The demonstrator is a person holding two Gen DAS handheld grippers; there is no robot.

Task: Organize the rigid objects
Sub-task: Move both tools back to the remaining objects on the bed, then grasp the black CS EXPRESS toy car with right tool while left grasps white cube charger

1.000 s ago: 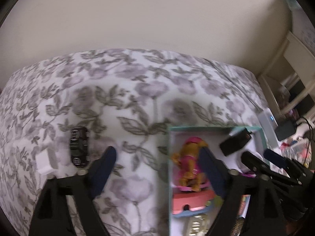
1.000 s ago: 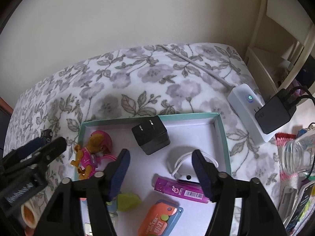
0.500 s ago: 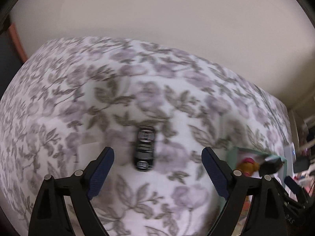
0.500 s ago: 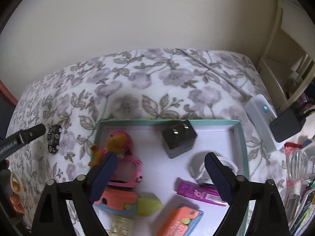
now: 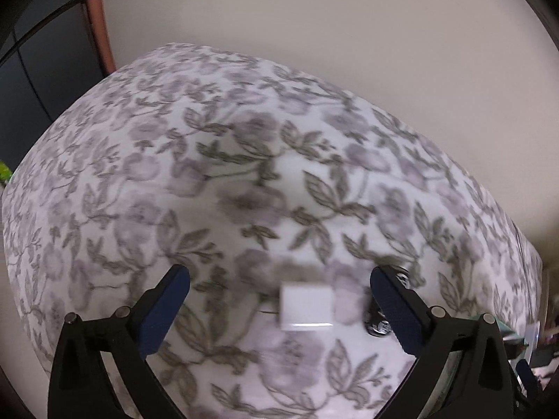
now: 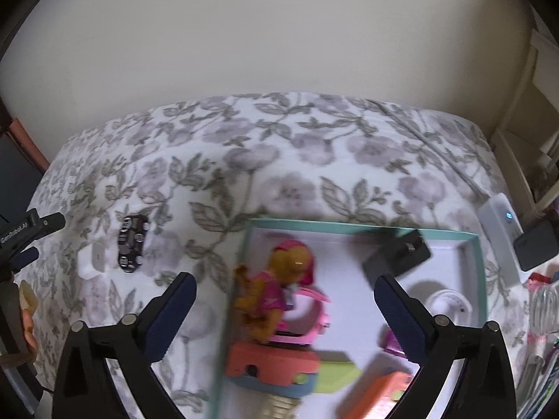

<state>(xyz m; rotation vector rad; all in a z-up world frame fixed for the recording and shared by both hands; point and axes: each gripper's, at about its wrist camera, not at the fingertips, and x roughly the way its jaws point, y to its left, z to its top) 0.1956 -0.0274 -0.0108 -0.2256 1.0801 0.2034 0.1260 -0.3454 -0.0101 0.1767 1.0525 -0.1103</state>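
My left gripper hangs over the floral cloth, its jaws opening wide. A small white block lies on the cloth between its fingers, untouched. A black toy car peeks out from behind the right finger. In the right wrist view the same toy car and white block lie left of a teal-rimmed tray. My right gripper, jaws opening too, hovers over the tray's left part above an orange-and-pink toy figure, gripping nothing. The left gripper's tip shows at the left edge.
The tray also holds a black charger, a pink watch, a coiled white cable and several coloured pieces. A white power strip with a black adapter lies to its right. The wall is close behind; the table drops off at left.
The left gripper swept left over the cloth: the car slid behind its right finger and the white block came between the fingers. The right gripper shifted left over the tray. Both jaws widened.
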